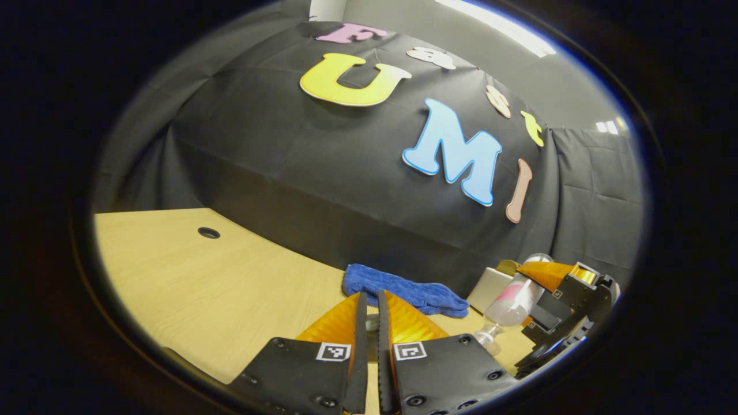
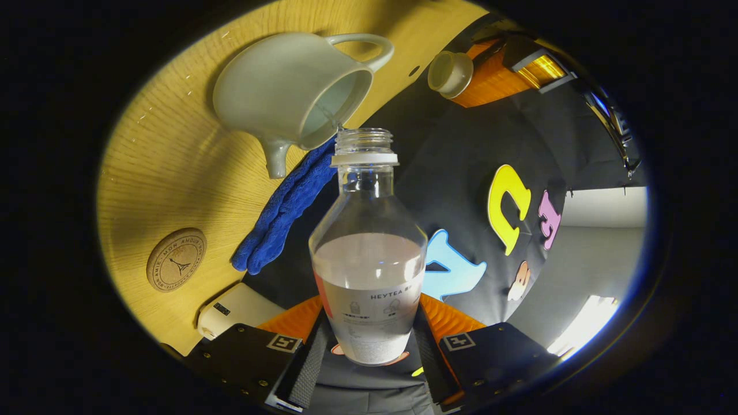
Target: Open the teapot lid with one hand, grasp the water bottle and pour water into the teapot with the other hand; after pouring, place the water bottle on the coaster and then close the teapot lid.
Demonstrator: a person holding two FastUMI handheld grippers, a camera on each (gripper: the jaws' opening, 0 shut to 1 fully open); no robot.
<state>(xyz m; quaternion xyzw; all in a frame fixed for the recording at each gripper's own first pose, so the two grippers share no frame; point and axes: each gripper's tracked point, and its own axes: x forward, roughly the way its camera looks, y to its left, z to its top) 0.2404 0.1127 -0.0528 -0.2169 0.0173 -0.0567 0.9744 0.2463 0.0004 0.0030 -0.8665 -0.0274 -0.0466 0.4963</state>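
Water bottle [image 2: 369,253] tipped toward open teapot [image 2: 291,92] | right tongs [image 2: 369,340] clamp bottle | left tongs [image 1: 369,323] pinch lid [image 2: 450,73]

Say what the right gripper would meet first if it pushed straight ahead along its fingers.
The right gripper is shut on the bottle, whose open mouth points at the teapot. Going straight on, the bottle's mouth would likely meet the teapot's rim first, though depth is hard to judge.

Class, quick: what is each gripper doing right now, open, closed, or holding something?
Left gripper: fingers nearly together, holding the teapot lid, as the right gripper view shows.
Right gripper: closed on the water bottle, tilted toward the teapot.
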